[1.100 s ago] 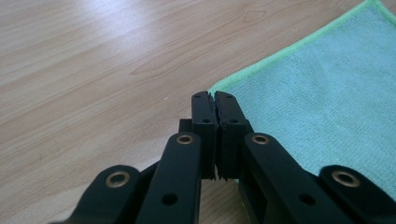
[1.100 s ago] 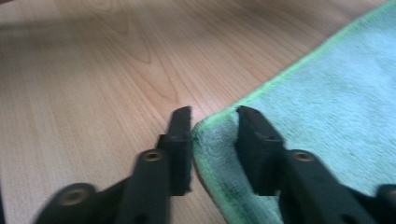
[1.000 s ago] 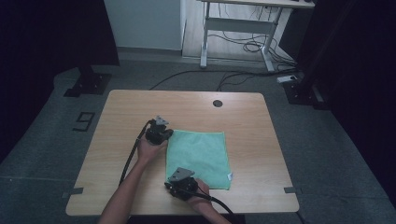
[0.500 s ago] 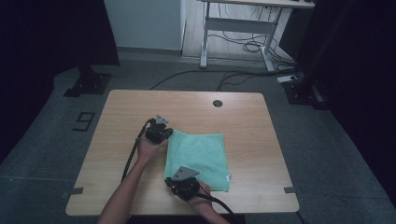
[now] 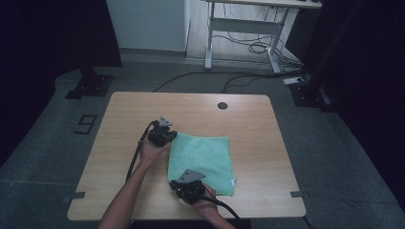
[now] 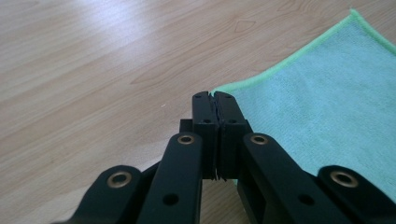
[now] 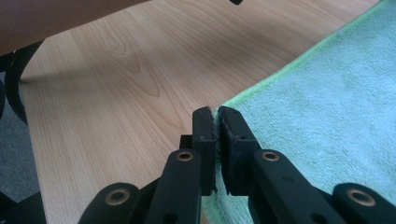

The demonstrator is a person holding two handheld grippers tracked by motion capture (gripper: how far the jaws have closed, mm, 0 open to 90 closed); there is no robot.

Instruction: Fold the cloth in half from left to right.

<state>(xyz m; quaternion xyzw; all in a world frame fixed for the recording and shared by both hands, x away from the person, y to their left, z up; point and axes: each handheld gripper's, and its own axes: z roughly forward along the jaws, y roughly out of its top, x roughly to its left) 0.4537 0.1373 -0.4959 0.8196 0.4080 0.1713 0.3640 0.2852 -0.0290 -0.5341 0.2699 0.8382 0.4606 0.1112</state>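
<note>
Green cloth (image 5: 204, 162) lies flat on the table (image 5: 143, 109), right of centre toward the near edge. Left gripper (image 6: 215, 100) pinches the cloth's far-left corner, at 10 o'clock of the cloth; jaws pressed together on the hem. Right gripper (image 7: 215, 116) has just been closing and now pinches the near-left corner at 7 o'clock, a thin slit between the jaws with hem in it. Cloth looks like light, soft microfibre: limp, will sag and drape once lifted, not slippery, not fragile. Corners are the right hold; both left ones taken, suits folding toward 3 o'clock. Grip deep enough past the hem, or the thin edge could slide out.
</note>
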